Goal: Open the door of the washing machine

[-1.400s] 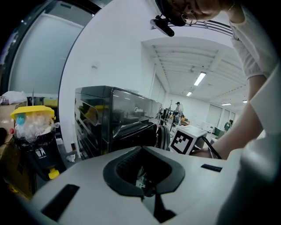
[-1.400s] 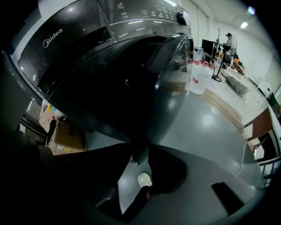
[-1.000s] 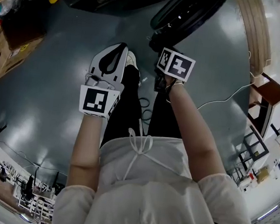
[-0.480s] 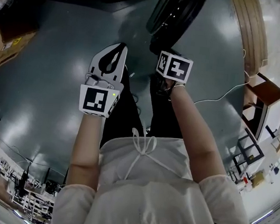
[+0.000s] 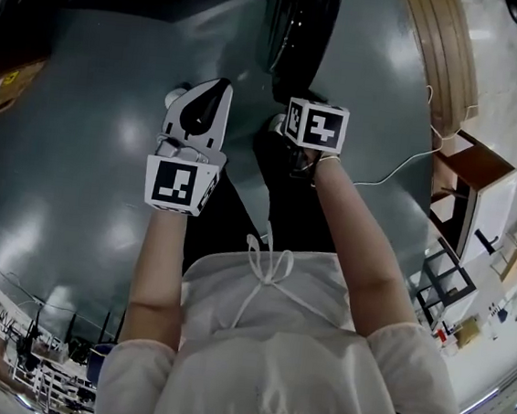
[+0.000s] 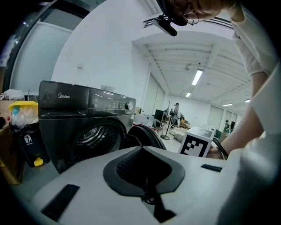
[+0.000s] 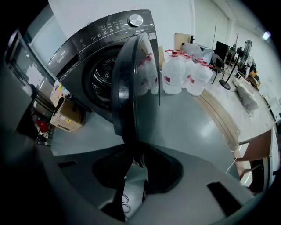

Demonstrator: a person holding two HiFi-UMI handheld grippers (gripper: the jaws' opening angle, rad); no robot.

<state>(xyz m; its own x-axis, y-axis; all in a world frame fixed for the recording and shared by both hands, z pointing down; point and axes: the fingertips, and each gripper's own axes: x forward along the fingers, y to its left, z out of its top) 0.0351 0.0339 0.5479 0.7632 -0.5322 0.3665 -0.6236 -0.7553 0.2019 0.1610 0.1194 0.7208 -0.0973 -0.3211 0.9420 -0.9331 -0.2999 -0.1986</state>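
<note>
One change: door [image 5: 300, 27] has shifted from one o'clock to twelve o'clock, standing well clear of the washing machine [image 7: 94, 39]. Right gripper [image 7: 136, 159] pinches its rim. Left gripper [image 6: 142, 151], at nine o'clock, closed, empty. Opening judged essentially complete.

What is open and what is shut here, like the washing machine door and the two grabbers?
door: open, swung well out from the washing machine.
drum: uncovered, looks empty.
left gripper: shut, nothing between its jaws.
right gripper: closed on the door's rim.
water bottles: upright, red caps on.
ceiling lights: on.
</note>
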